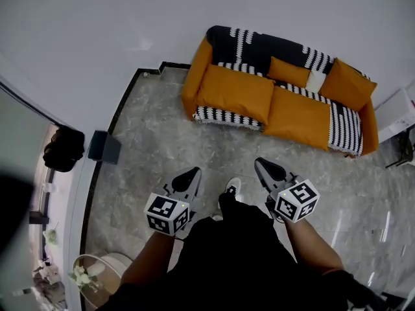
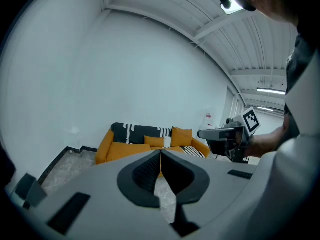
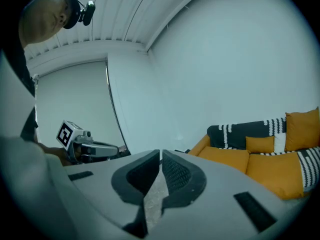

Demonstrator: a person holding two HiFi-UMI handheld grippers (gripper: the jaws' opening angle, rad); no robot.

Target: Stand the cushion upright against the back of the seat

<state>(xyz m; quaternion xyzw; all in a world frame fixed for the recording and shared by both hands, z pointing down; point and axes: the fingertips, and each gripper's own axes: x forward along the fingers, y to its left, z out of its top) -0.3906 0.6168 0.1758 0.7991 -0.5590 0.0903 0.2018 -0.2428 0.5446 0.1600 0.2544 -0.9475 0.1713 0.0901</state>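
An orange sofa point(image 1: 235, 93) with black-and-white striped throws stands against the white wall, well ahead of me. A small orange cushion point(image 1: 290, 71) leans at the middle of its back, with a white one point(image 1: 316, 81) beside it. A larger orange cushion point(image 1: 347, 85) sits at the right end. My left gripper point(image 1: 192, 173) and right gripper point(image 1: 262, 164) are held side by side over the grey floor, both shut and empty, far short of the sofa. The left gripper view shows the sofa point(image 2: 150, 144) beyond the shut jaws; the right gripper view shows the sofa point(image 3: 260, 159) at right.
A black bag point(image 1: 63, 149) and a dark box point(image 1: 104, 147) lie at the left by the black floor edging point(image 1: 123, 109). A white cabinet point(image 1: 399, 115) stands right of the sofa. A round white stand with a plant point(image 1: 91, 271) is at lower left.
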